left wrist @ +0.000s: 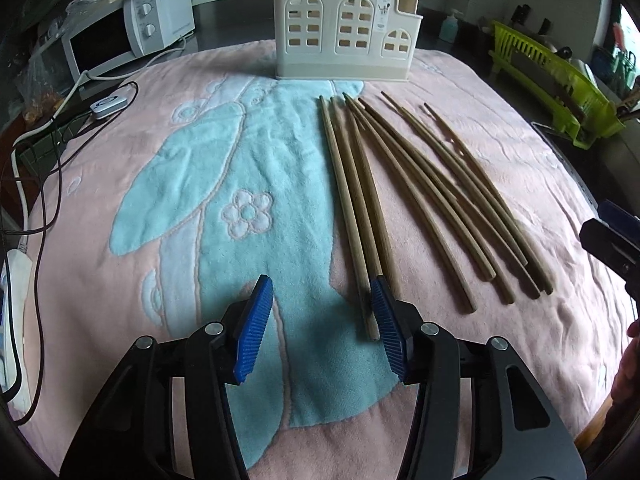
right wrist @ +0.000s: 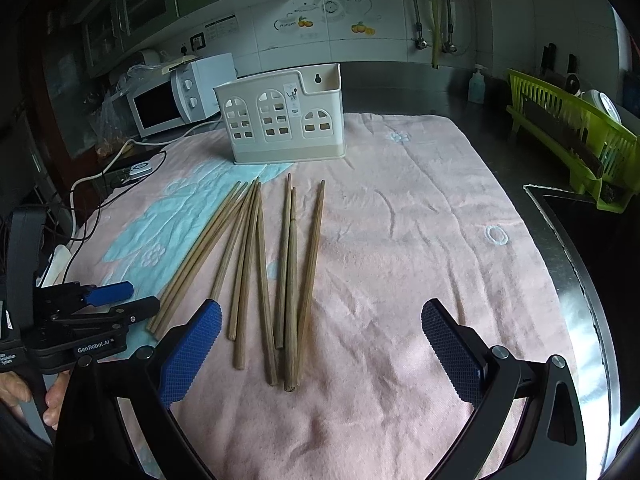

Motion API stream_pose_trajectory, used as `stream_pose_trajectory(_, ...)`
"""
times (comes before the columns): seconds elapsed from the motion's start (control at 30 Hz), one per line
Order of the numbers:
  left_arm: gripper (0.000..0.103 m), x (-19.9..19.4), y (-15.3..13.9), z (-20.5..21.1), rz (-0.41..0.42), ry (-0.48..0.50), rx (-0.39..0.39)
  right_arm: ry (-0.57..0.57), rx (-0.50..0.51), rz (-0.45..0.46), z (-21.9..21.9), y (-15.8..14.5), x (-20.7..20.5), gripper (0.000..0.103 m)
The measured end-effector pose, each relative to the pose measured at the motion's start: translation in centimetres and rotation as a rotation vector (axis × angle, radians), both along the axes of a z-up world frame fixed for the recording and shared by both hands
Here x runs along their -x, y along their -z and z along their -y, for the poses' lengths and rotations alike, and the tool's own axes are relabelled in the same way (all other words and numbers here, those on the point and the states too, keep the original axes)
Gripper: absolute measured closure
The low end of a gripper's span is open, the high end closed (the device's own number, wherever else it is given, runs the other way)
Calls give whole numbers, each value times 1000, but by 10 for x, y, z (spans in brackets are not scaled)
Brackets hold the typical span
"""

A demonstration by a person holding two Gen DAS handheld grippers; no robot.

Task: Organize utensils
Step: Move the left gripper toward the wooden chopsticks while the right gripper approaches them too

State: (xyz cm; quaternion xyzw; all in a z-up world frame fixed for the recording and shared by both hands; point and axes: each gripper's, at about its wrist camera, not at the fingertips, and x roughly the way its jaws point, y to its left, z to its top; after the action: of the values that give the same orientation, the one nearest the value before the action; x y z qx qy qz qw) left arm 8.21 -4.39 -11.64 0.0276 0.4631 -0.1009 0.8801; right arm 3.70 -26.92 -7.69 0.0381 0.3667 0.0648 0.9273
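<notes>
Left gripper (left wrist: 322,328) fingers spread wide, nothing held. Its right pad (left wrist: 388,332) sits right at the near end of the leftmost chopstick (left wrist: 352,220), touching or just beside it, can't tell which. Left pad (left wrist: 254,330) is over the blue part of the towel (left wrist: 180,184).

Right gripper (right wrist: 320,356) also wide apart, holding nothing, above the near ends of the chopsticks (right wrist: 256,264). From the right wrist view the left gripper shows at the left edge, low beside the leftmost sticks.

About ten wooden chopsticks (left wrist: 420,200) lie loose on the pink towel (right wrist: 420,240), fanned out, some crossing, thin tips pointing toward the holder. None are in the holder as far as visible.

Cream utensil holder (left wrist: 346,30) with window cutouts stands upright at the far end of the towel, just past the chopstick tips.

Beyond: white microwave (left wrist: 120,36) far left, cables and power strip (left wrist: 12,304) along the left edge, green dish rack (right wrist: 576,144) far right, soap bottle (right wrist: 477,84) by the wall.
</notes>
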Motion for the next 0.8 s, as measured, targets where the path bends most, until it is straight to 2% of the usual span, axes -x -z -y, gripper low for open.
stream_pose_trajectory(0.53,52,1,0,-4,6,-11,-10,3,-9,-1,2,1,0,6)
stream_pose_trajectory(0.67,52,1,1,4,14,2,-45,1,-11,-5,0,2,0,6)
stream_pose_trajectory(0.7,57,1,2,6,14,6,-52,-1,-9,-6,-1,3,0,6)
stream_pose_trajectory(0.8,62,0,5,9,10,6,-61,-2,-3,-7,-1,3,0,6)
